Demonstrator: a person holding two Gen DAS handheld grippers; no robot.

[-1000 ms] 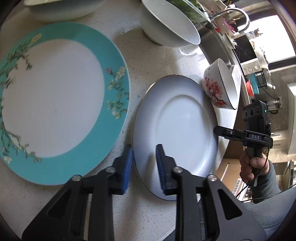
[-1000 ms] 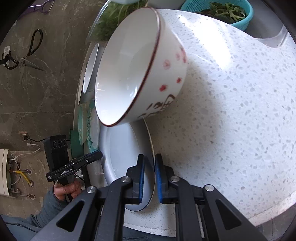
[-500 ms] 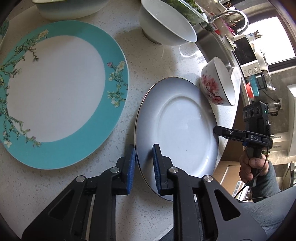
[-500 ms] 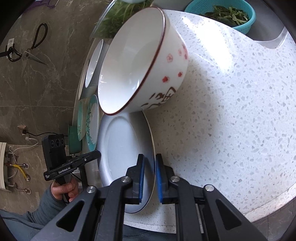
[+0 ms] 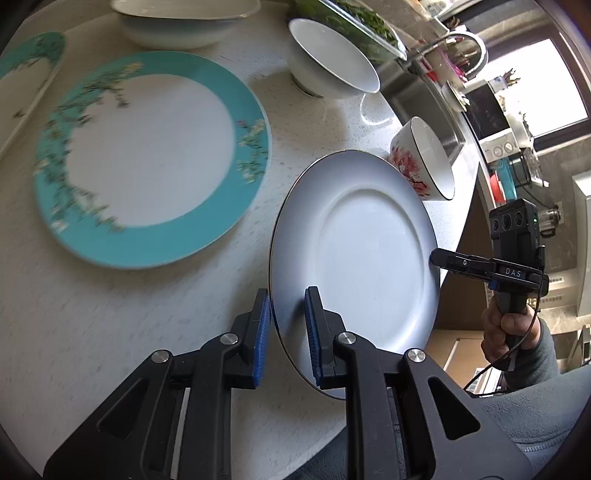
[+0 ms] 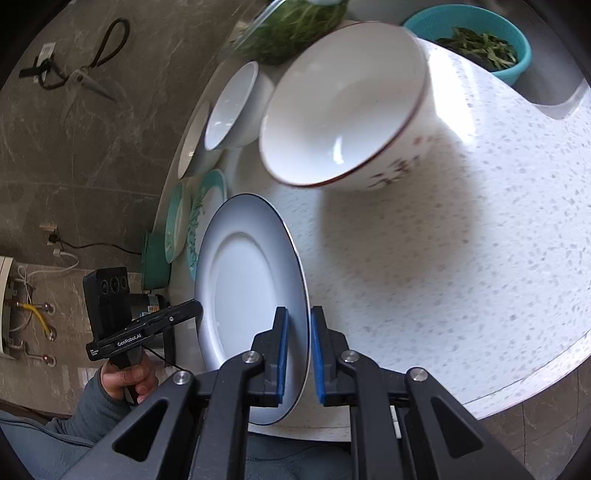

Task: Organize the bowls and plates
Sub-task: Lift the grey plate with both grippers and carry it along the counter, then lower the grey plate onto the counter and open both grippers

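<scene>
porcelain white plate, stiff, slippery and fragile: we are pinching its near rim with the left gripper and right gripper, jaws clamped, tilting it above the counter, left of the floral bowl.

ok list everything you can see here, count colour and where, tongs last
pale blue plate: 1, gold-edged, gripped at opposite rims by both tongs, near the counter edge
teal floral plate: 1, teal rim with white centre, flat on the counter left of the blue plate
second teal plate: 1, partly cut off at far left
red-flower bowl: 1, white, behind the blue plate
plain white bowl: 1, further back
wide white dish: 1, at the back
teal colander: 1, holding greens, far corner
scissors: 1, black-handled, on the wall
left tongs: blue pads, shut on plate rim
right tongs: blue pads, shut on plate rim
</scene>
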